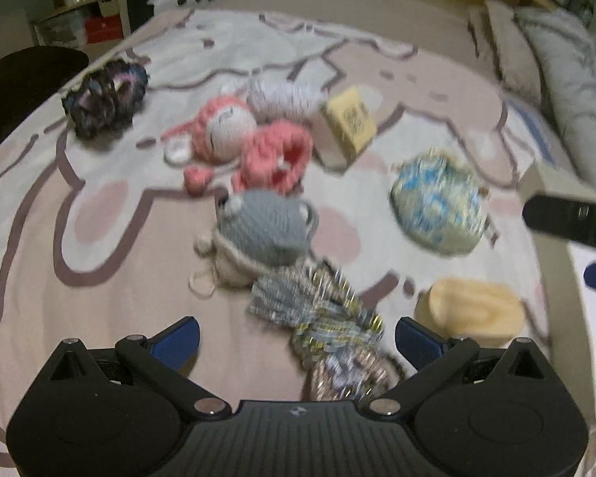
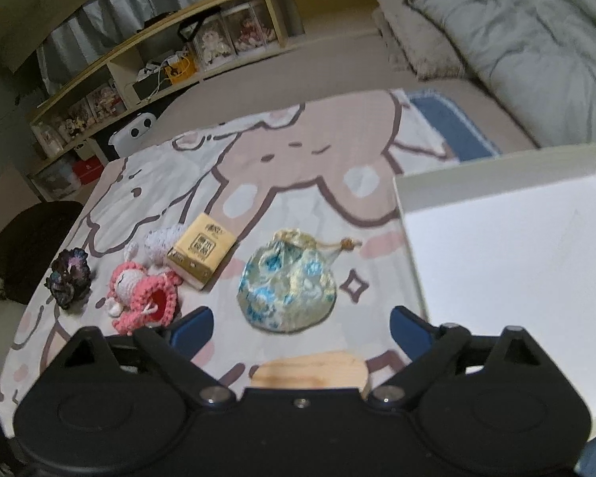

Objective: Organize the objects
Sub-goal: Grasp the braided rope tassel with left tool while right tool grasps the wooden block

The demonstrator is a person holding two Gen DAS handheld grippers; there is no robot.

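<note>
Tinsel scrunchie (image 1: 333,334) between the spread, empty left gripper (image 1: 298,338) fingers, wooden block (image 2: 310,369) under the equally spread right gripper (image 2: 300,328): close squarely, then carry to white box (image 2: 496,278) at three o'clock.

Everything spread on the blanket (image 2: 329,167). Far left: scrunchie (image 2: 68,274), then crochet doll (image 2: 139,290) just right of it, small box (image 2: 200,252) behind-right of the doll with knitted piece (image 2: 161,240) against its left side. Drawstring pouch (image 2: 286,284) right of the box, wooden block (image 2: 310,371) in front of the pouch. Open tray (image 2: 496,183) off to the right. Crochet mouse (image 1: 266,230) in front of the doll, tinsel tassel (image 1: 318,318) just in front of that.
</note>
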